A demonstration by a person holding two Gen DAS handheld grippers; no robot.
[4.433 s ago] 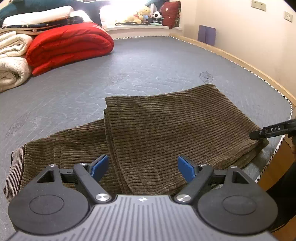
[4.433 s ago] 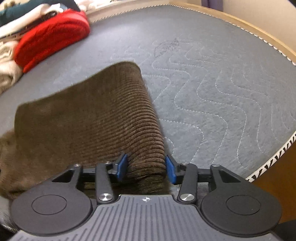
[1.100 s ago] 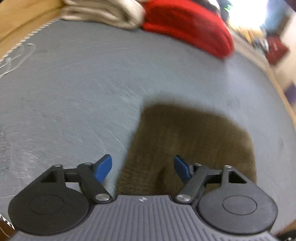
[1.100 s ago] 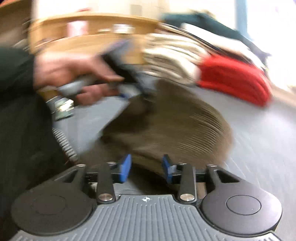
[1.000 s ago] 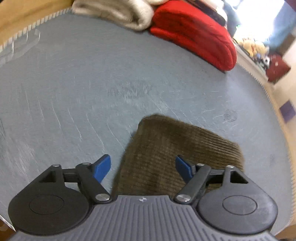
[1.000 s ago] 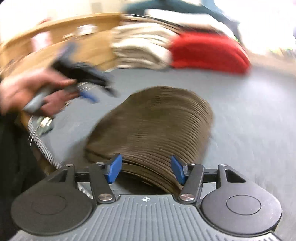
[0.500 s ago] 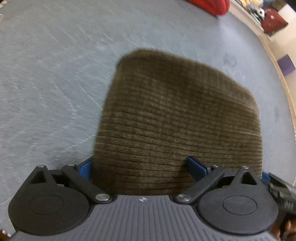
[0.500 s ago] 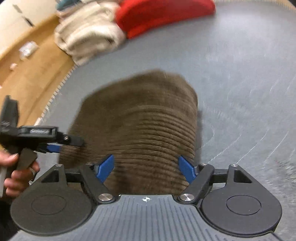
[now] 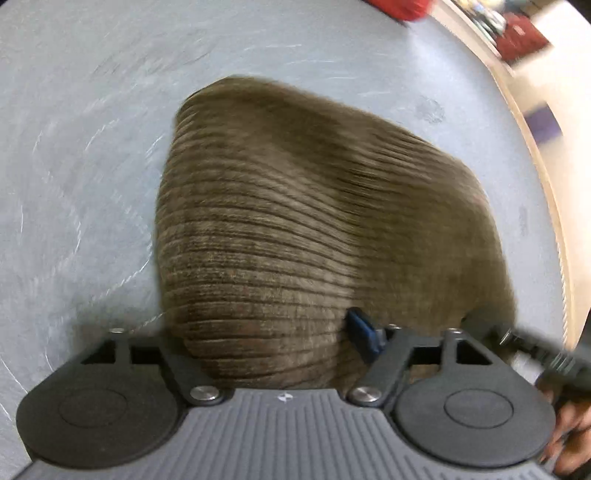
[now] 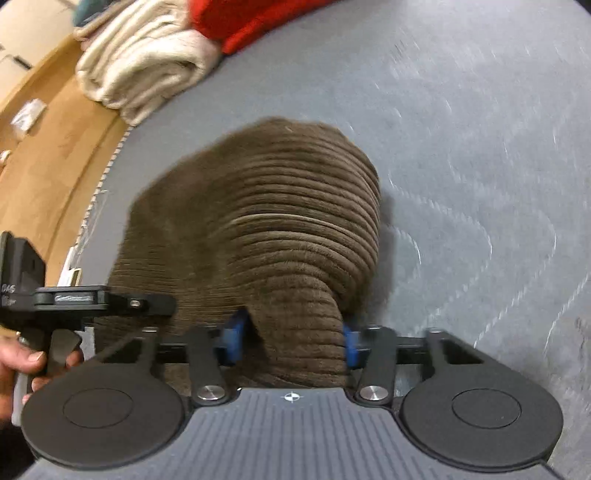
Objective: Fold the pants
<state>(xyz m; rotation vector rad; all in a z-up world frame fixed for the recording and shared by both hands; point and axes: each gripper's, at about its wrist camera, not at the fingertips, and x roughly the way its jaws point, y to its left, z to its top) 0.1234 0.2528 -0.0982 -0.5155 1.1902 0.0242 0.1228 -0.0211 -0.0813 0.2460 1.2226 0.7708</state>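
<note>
The brown corduroy pants [image 9: 295,221] lie folded into a thick bundle on the grey mattress [image 9: 74,147]. My left gripper [image 9: 258,332] straddles the near edge of the bundle; the cloth bulges between its jaws and hides the left pad, and the right blue pad [image 9: 364,334] presses the cloth. My right gripper [image 10: 291,339] straddles the other corner of the pants [image 10: 277,221], with a bunched fold filling the space between its blue pads [image 10: 232,339]. The left gripper also shows at the left of the right wrist view [image 10: 103,299].
Folded cream blankets [image 10: 147,62] and a red quilt [image 10: 251,18] lie at the far side of the mattress. The wooden bed frame [image 10: 48,155] runs along the mattress edge. The other edge of the bed [image 9: 546,206] is close to the pants.
Both grippers have come down onto the folded bundle and narrowed around its near edge; the cloth now bulges up between each pair of pads. The right gripper has closed from wide open.
</note>
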